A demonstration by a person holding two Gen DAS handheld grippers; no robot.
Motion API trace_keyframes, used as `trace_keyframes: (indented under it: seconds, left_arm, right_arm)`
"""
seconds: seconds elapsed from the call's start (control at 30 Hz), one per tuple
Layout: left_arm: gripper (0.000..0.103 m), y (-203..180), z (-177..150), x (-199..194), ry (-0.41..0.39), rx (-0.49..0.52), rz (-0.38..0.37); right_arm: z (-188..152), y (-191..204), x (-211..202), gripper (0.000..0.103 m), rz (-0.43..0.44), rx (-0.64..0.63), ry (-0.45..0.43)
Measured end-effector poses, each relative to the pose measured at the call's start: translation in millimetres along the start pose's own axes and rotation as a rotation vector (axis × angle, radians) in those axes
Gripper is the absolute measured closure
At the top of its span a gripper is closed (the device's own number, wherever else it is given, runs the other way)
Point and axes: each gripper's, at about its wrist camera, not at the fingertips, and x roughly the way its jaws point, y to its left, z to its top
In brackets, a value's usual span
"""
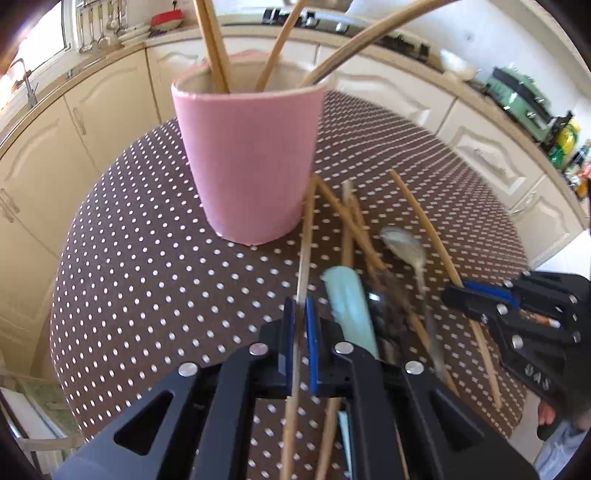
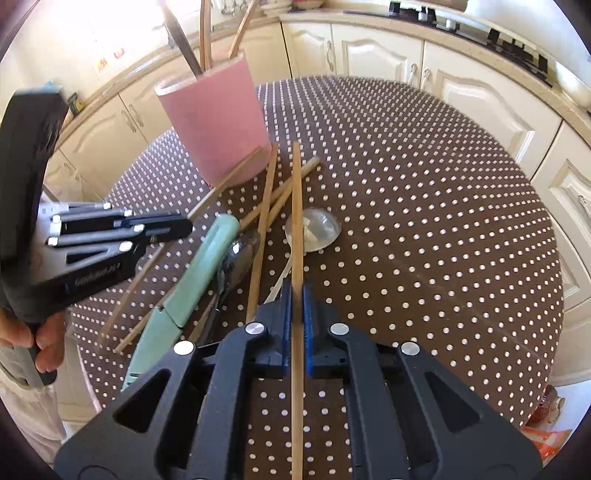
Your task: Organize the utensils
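Note:
A pink cup (image 1: 251, 162) stands on the round dotted table (image 1: 147, 266) and holds several wooden sticks. It also shows in the right wrist view (image 2: 218, 125). My left gripper (image 1: 300, 317) is shut on a wooden chopstick (image 1: 306, 236) that points toward the cup's base. My right gripper (image 2: 295, 299) is shut on another wooden chopstick (image 2: 296, 206), held above the pile. The pile beside the cup has loose chopsticks (image 2: 264, 210), a mint-handled knife (image 2: 199, 266), a metal spoon (image 2: 236, 258) and a white spoon (image 2: 314, 229). The right gripper (image 1: 465, 299) shows at the right in the left wrist view.
Cream kitchen cabinets (image 2: 369, 51) and a counter ring the table. A hob (image 2: 480, 29) sits on the far counter. A green appliance (image 1: 517, 96) and bottles stand on the counter at right. The left gripper body (image 2: 92, 240) is close to the pile.

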Motion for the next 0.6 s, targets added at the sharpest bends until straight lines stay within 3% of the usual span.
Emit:
trace_keyframes:
  seconds: [0.27,0.6]
  left_arm:
    - [0.098,5,-28,-58,-0.186,-0.010,-0.067]
    - [0.098,25,-32,-130,-0.543,-0.072,-0.095]
  right_arm:
    - [-2,7,-50,0.097,0.035,0.027,-0.193]
    - [25,14,-85,0.097,0.043,0.048,-0.450]
